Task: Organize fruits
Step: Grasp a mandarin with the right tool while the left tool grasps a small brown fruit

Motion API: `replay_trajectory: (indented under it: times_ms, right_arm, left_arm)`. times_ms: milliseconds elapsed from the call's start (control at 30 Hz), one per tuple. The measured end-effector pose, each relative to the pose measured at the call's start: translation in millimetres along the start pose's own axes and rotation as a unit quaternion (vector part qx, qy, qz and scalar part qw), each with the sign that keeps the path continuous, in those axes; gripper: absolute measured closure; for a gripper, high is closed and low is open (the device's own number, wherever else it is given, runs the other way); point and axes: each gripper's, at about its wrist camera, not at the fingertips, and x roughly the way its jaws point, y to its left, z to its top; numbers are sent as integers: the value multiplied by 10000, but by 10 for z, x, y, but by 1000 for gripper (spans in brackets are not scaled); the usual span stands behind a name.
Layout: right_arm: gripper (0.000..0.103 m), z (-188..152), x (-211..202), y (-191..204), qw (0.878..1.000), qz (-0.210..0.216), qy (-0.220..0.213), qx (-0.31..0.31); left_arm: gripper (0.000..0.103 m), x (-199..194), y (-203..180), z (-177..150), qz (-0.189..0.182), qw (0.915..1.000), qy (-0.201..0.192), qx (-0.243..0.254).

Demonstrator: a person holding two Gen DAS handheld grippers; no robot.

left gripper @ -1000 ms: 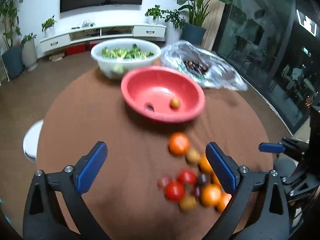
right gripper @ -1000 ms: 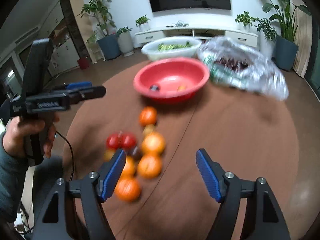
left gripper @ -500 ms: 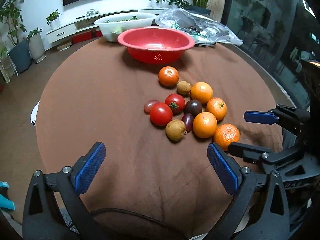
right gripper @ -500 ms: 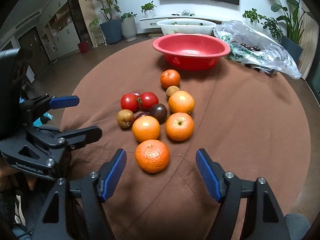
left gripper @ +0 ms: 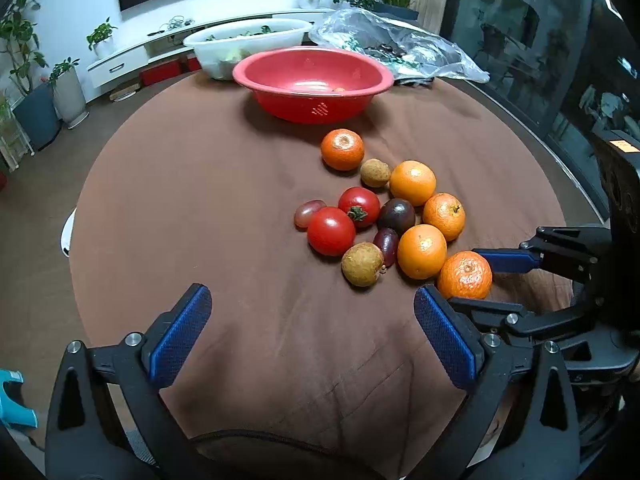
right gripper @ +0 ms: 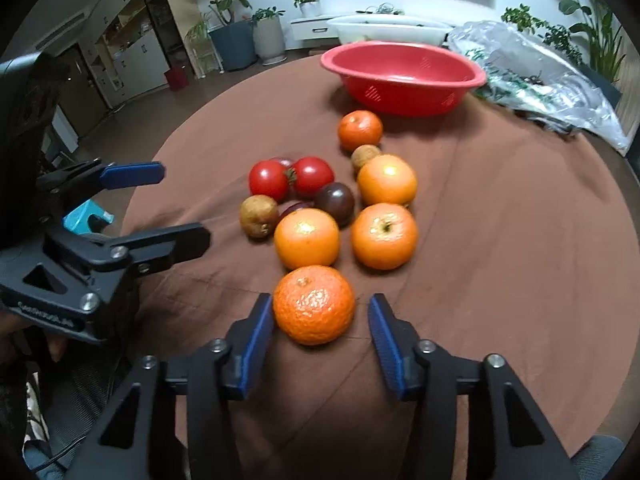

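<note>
A cluster of fruit lies on the brown tablecloth: several oranges, two red tomatoes (left gripper: 331, 231), dark plums (left gripper: 396, 216) and small brown fruits (left gripper: 362, 264). The nearest mandarin (right gripper: 314, 304) (left gripper: 464, 274) sits between the fingers of my right gripper (right gripper: 320, 314) (left gripper: 476, 280). Its jaws are closing: the left pad (right gripper: 260, 332) is at the peel, while the right pad (right gripper: 386, 344) stands a little off it. My left gripper (left gripper: 312, 340) (right gripper: 168, 204) is open over bare cloth, left of the cluster. The red bowl (left gripper: 312, 80) (right gripper: 400, 80) stands beyond the fruit.
Behind the red bowl are a white tub of greens (left gripper: 244, 46) and a crumpled clear plastic bag (left gripper: 400, 46) holding dark fruit. The round table's edge (left gripper: 76, 216) curves close on the left. A person's hand (right gripper: 48, 344) holds the left gripper.
Both grippers have come down and closer to the fruit cluster. The right gripper's jaws have narrowed around the nearest mandarin. The left gripper stays wide.
</note>
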Motion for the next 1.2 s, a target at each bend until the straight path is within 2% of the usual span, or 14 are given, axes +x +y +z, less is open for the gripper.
replay_trajectory:
  times_ms: [67, 167, 333, 367, 500, 733, 867, 1200]
  right_arm:
    - [60, -4, -22, -4, 10000, 67, 9, 7]
    - [59, -26, -79, -67, 9998, 126, 32, 133]
    - [59, -80, -197, -270, 9986, 157, -16, 495]
    - [59, -86, -228, -305, 9983, 148, -54, 553]
    - [59, -90, -305, -404, 9973, 151, -146, 710]
    - [60, -114, -288, -447, 9967, 224, -117, 770]
    - [59, -125, -276, -451, 9966, 251, -104, 783]
    - [59, -124, -273, -453, 9965, 256, -114, 787]
  left_arm:
    - [1, 31, -31, 14, -23, 10000, 32, 46]
    - [9, 92, -74, 36, -98, 9999, 86, 102]
    - [35, 238, -112, 71, -252, 9992, 269, 136]
    - [37, 258, -125, 77, -284, 9990, 298, 158]
    - [61, 354, -135, 99, -449, 9980, 412, 166]
    - [66, 416, -104, 139, -649, 9967, 439, 201]
    - [75, 441, -115, 151, -781, 9958, 421, 224]
    - [76, 389, -78, 117, -862, 9959, 253, 96]
